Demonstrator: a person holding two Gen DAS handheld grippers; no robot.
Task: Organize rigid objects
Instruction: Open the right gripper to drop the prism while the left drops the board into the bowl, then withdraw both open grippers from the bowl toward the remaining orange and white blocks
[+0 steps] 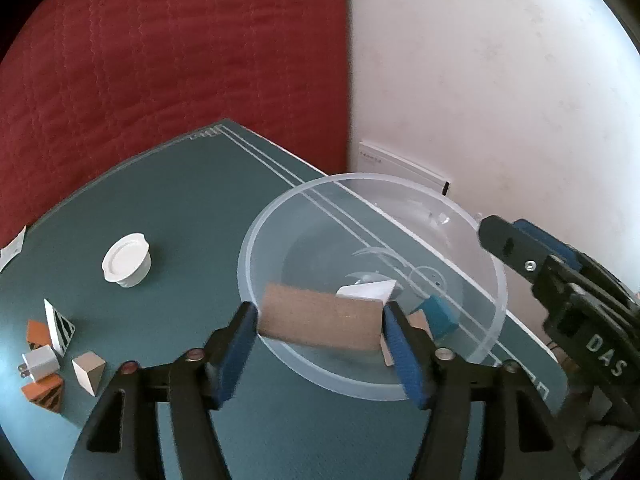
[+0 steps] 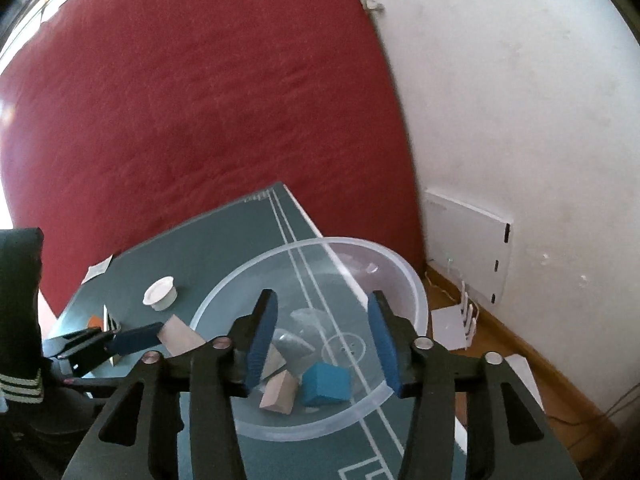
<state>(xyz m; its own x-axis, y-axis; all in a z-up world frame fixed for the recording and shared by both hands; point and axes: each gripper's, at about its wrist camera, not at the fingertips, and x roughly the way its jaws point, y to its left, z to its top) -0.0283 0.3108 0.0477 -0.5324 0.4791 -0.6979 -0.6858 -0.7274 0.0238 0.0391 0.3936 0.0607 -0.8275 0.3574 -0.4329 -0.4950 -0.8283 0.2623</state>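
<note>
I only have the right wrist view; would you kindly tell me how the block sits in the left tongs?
Observer: The brown block spans the gap between both pads of the left tongs, above the bowl's near rim; whether they press it, I cannot tell.
Operator: Thank you. What lies behind those tongs?
Observer: A white charger, a beige block, a striped wedge and two orange blocks, clustered together.
Operator: And where do my own tongs appear from that side?
Observer: The right tongs hover over the bowl's right rim.
</note>
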